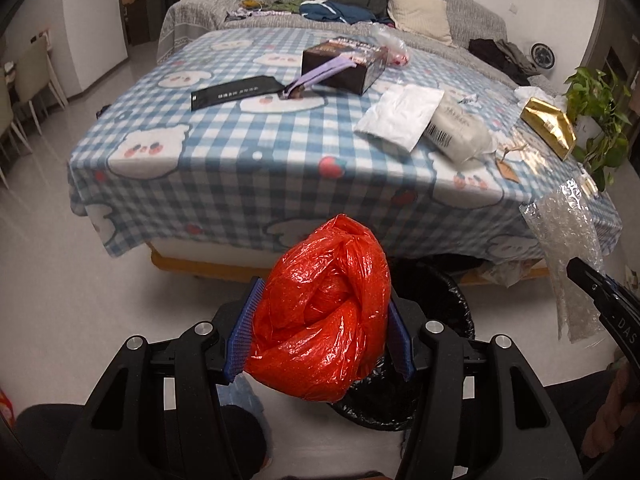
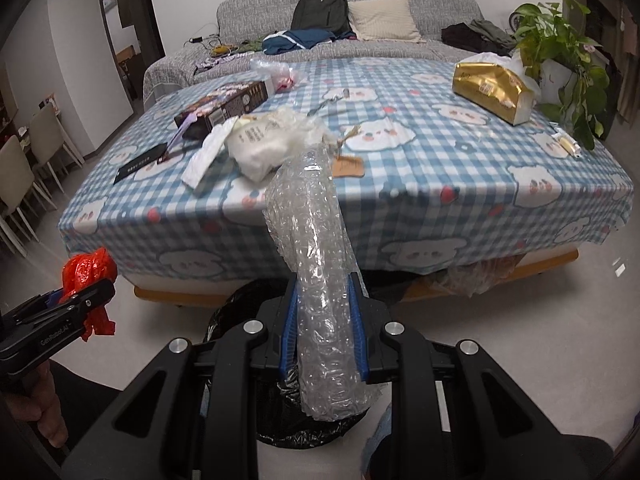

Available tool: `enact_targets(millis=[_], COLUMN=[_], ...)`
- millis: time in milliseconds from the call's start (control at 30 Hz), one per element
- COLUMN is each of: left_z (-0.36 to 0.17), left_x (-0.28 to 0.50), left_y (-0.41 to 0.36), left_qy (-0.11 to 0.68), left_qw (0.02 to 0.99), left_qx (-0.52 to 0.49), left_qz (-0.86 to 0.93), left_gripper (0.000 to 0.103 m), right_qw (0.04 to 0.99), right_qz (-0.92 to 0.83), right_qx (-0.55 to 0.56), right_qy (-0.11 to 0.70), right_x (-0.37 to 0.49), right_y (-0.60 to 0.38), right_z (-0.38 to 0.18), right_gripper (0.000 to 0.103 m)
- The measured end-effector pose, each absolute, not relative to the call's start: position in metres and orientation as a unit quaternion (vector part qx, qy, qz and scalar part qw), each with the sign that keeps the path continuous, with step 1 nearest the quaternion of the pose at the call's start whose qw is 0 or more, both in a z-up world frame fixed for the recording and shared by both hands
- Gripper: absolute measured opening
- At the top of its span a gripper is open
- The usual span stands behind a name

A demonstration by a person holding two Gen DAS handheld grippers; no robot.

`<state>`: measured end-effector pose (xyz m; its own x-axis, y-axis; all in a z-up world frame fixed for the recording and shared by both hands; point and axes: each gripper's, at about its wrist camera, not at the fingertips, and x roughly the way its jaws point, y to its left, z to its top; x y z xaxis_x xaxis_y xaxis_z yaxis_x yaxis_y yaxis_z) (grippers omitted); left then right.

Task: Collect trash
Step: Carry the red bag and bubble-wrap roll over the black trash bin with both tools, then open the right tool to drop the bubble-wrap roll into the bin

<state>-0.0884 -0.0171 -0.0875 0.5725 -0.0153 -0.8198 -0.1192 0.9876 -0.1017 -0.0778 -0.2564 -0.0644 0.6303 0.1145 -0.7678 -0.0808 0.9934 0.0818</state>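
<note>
Blue-and-white checked cloth printed with cartoon bears and strawberries covers the low desk, which stands on a pale floor in front of a grey sofa carrying a black backpack, a cushion and loose clothes.

Readable writing is scarce. The right tool's arm, seen from the left wrist view, shows the letters "DAS"; the left tool's arm, seen from the right wrist view, reads "GenRobot.AI". A black flat packet bears a line of white characters too small to read, and a white bag carries a barcode label. The gold packet has a printed panel that stays illegible.

A dark box and a white envelope also lie on the cloth.

The left tool pinches a crumpled red plastic bag between its blue pads, just above a bin with a black liner on the floor. The right tool is pressed tight on a roll of bubble wrap, also over the bin.

Only the right wrist view shows the potted plant whole and a hand holding the left tool.
</note>
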Motion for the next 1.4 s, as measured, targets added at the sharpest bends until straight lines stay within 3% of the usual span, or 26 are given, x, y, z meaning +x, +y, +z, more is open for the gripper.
enact_targets(millis=[1400], left_z=[-0.237], left_x=[-0.049], left_y=[0.009], left_qy=[0.522], left_qw=[0.849], left_qx=[-0.065], left_qz=[0.055], left_gripper=[0.055], right_qw=[0.832], right_qz=[0.082], right_qx=[-0.017], right_qy=[0.548], right_x=[-0.03], right_y=[-0.193], right_z=[-0.225], right_gripper=[0.022])
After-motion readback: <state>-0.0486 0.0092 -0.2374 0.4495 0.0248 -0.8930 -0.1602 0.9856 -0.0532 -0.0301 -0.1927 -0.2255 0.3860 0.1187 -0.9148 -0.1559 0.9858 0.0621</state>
